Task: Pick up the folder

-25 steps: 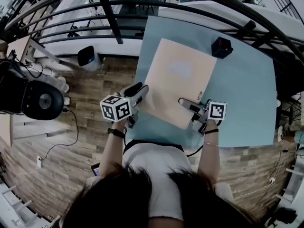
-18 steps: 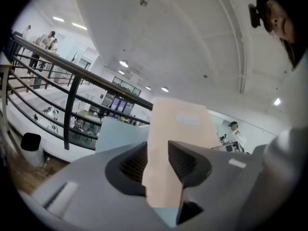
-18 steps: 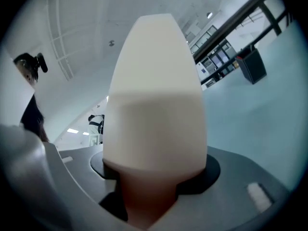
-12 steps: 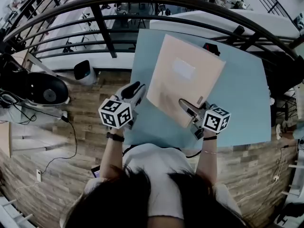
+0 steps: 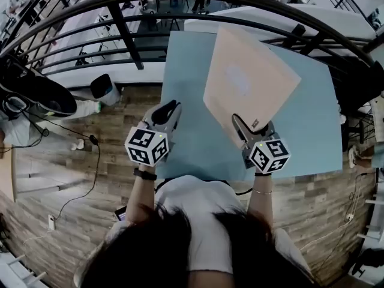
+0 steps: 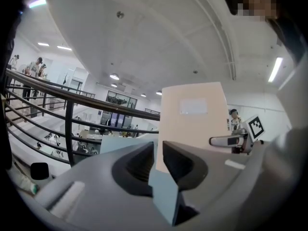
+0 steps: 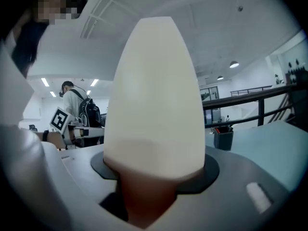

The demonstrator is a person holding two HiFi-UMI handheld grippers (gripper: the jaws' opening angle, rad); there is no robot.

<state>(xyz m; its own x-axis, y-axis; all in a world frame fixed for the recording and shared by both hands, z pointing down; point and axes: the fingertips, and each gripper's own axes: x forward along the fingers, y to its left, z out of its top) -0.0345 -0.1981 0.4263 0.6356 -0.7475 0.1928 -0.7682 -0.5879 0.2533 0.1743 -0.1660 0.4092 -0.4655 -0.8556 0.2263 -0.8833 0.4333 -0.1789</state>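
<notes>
The peach folder (image 5: pixel 249 80) with a pale label is raised off the light blue table (image 5: pixel 186 71), tilted up and away from me. My right gripper (image 5: pixel 238 121) is shut on its near corner; in the right gripper view the folder (image 7: pixel 154 90) fills the space between the jaws. My left gripper (image 5: pixel 170 107) hovers over the table's left part, apart from the folder. Its jaws are closing and stand a narrow gap apart with nothing between them (image 6: pixel 159 147). Beyond them the folder (image 6: pixel 192 117) stands upright, with the right gripper (image 6: pixel 230 140) at its side.
A black curved railing (image 5: pixel 120 29) runs behind the table. A black pen holder (image 7: pixel 224 139) stands on the table's far right. On the wood floor at left are a small white bin (image 5: pixel 103 89), a round dark device (image 5: pixel 42 95) and cables. A person with a backpack (image 7: pixel 79 114) stands beyond.
The folder has come up off the table and tilted upright in the right gripper. Both grippers rose. The left gripper's jaws narrowed and it is now apart from the folder's edge.
</notes>
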